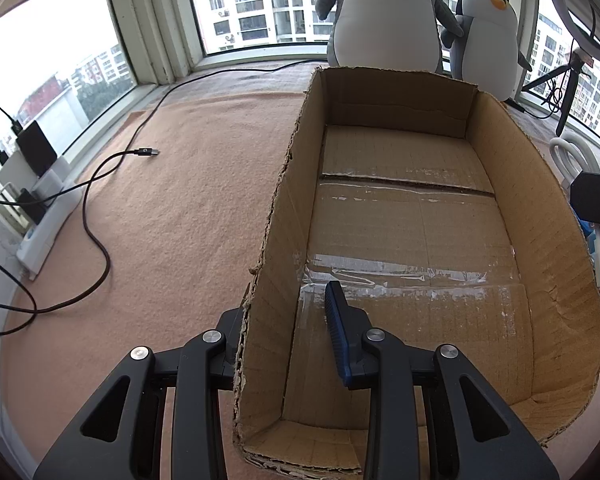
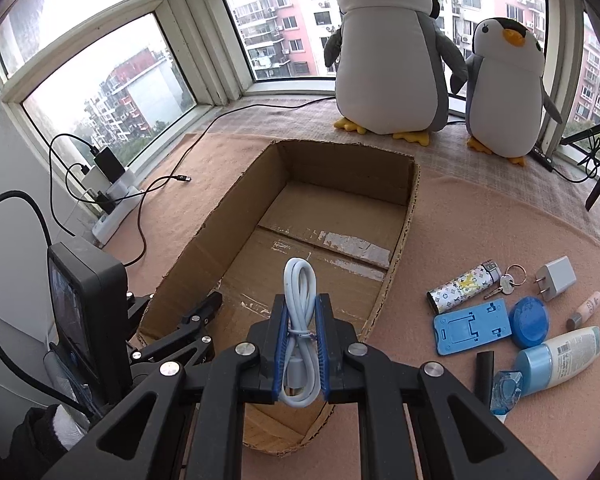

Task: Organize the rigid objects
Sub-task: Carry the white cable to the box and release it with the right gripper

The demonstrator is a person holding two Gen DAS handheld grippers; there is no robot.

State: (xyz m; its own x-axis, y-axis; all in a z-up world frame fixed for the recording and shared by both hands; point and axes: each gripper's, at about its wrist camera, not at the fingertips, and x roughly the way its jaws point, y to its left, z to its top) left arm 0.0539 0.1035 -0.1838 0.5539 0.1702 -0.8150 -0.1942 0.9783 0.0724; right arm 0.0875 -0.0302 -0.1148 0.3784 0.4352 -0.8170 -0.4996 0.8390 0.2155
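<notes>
**Coiled cable held over an empty carton**

My right gripper (image 2: 300,340) is clenched on a bundled white USB cable (image 2: 299,320), its loop standing up between the blue pads above the near end of the open cardboard box (image 2: 396,272). My left gripper (image 1: 288,332) is clamped on the box's left wall (image 1: 276,240), one finger inside and one outside; the outer finger's tip is hidden behind the cardboard.

The cable's plug end is buried between the pads and hard to make out. Only the right wrist view shows the loose items on the pink felt mat (image 2: 480,216) to the right of the box: one patterned lighter (image 2: 462,286), one set of keys (image 2: 508,278), one white charger plug (image 2: 554,278), one blue phone stand (image 2: 472,326), one round blue lid (image 2: 529,320), one small beige tube (image 2: 584,310), one lotion bottle (image 2: 560,360), one black stick (image 2: 485,376) and one small clear blue bottle (image 2: 506,390), partly cut off by my gripper arm. In the left wrist view the box wall hides them all.

Two plush penguins (image 2: 392,52) stand at the far window in both views; the left view crops the larger one's head. One black cable (image 1: 100,200) trails across the mat on the left.
</notes>
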